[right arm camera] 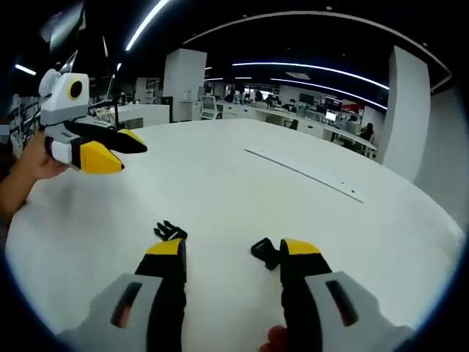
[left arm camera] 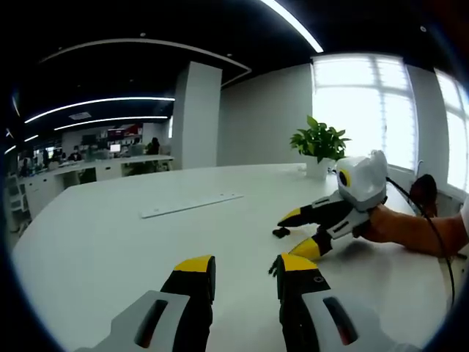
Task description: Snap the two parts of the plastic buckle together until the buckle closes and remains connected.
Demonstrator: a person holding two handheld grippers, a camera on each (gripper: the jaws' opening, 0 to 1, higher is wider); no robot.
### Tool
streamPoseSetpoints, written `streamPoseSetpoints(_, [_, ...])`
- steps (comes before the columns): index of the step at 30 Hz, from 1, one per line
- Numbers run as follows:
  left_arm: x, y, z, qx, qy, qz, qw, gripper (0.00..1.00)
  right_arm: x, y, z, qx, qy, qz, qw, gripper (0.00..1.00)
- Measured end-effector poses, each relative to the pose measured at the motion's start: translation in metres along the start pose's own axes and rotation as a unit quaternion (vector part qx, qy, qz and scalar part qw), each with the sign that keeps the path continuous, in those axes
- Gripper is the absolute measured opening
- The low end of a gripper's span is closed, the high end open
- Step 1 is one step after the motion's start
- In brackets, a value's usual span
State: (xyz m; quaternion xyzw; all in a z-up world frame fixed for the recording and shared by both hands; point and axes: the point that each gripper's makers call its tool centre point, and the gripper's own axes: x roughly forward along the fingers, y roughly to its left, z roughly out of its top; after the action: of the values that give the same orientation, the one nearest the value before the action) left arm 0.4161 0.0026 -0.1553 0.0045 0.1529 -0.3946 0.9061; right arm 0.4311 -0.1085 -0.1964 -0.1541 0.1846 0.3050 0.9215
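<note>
black plastic, in two separate bits: the buckle is not yet joined. in the right gripper view the pronged buckle half (right arm camera: 170, 232) lies on the white surface (right arm camera: 242, 191) just beyond the left jaw tip of the right tongs (right arm camera: 233, 253), and the socket buckle half (right arm camera: 264, 252) lies touching or just beside the inner edge of the right jaw tip. the two halves are near each other but apart, with bare surface between them. in the left gripper view one small black piece (left arm camera: 281, 232) sits on the surface (left arm camera: 117, 242) just under the right tongs' tips (left arm camera: 304, 233), and another dark bit peeks out beside the left tongs' own right jaw tip; which half is which i cannot tell from there.

right tongs: jaws apart, nothing between them. left tongs (left arm camera: 242, 265): jaws also apart and empty, seen again in the right gripper view (right arm camera: 117, 150) raised above the surface and well clear of the pieces.

so, by my reading, nothing of the task proper is done: neither half is gripped, none aligned, no snap made. what is left is to take a half in each pair of tongs, line prongs to socket, and press until it locks.

the one container is a white pot (left arm camera: 316, 169) at the far edge, holding a green plant (left arm camera: 320, 140).
</note>
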Motion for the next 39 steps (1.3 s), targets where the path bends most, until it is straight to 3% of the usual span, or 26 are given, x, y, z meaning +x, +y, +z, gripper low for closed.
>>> streamPoseSetpoints(10, [0.001, 0.001, -0.002, 0.000, 0.003, 0.002, 1.0000, 0.33, -0.006, 0.024, 0.004, -0.023, -0.006, 0.009, 0.9997, 0.59])
streamPoseSetpoints(17, [0.001, 0.002, -0.002, 0.001, 0.003, 0.003, 1.0000, 0.33, 0.001, -0.001, 0.003, -0.020, -0.006, -0.030, 0.9993, 0.57])
streamPoseSetpoints(22, [0.000, 0.002, -0.002, 0.002, 0.004, 0.003, 1.0000, 0.33, 0.003, 0.000, 0.006, -0.019, -0.016, -0.041, 0.9989, 0.59])
streamPoseSetpoints(39, [0.000, 0.006, -0.007, 0.002, 0.015, 0.009, 0.9999, 0.33, 0.015, 0.014, 0.010, -0.024, -0.018, 0.013, 0.9995, 0.64])
